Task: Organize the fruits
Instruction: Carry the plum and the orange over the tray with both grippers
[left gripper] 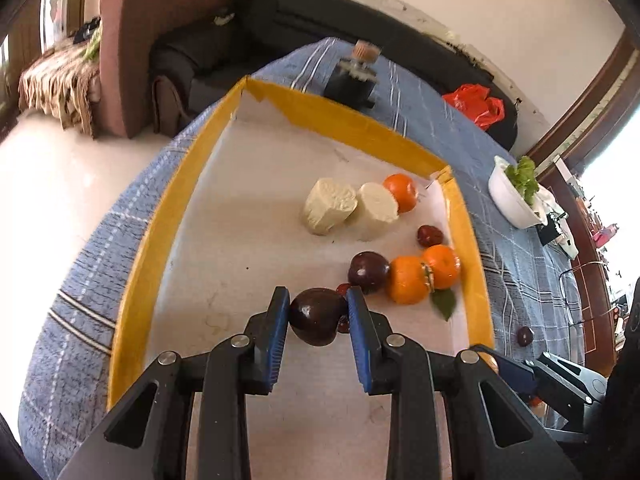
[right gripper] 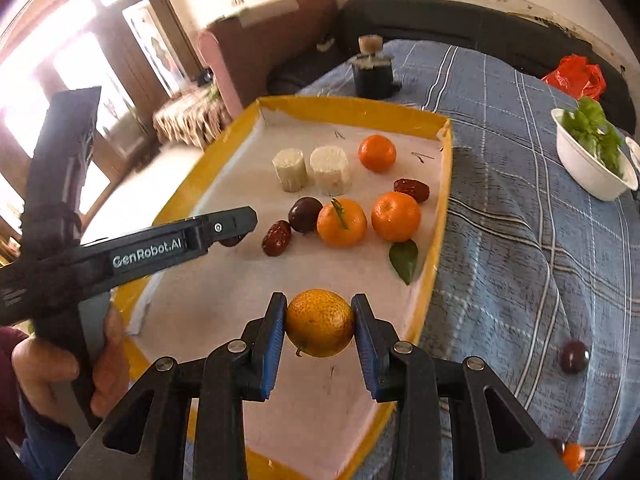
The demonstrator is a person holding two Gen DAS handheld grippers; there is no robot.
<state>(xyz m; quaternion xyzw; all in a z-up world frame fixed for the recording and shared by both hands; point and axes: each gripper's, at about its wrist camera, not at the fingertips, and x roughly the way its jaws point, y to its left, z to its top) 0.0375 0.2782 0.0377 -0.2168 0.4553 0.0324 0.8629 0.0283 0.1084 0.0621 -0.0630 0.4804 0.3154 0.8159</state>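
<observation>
While the left claw [left gripper: 318, 316] pinches a plum [left gripper: 316, 316], the right claw [right gripper: 319, 322] pinches a tangerine [right gripper: 319, 322] above the tray's [right gripper: 440, 216] bare near end.

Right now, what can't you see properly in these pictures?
- Left wrist view: small red fruits behind the dark plum, hidden by the left tongs.
- Right wrist view: orange fruit, cut off at the bottom edge.
- Both views: corked jar, blurred.

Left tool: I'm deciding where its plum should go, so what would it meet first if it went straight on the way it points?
The left tool, shut on a dark plum, would probably first meet the second plum and small date just ahead, though depth is unclear.
</observation>
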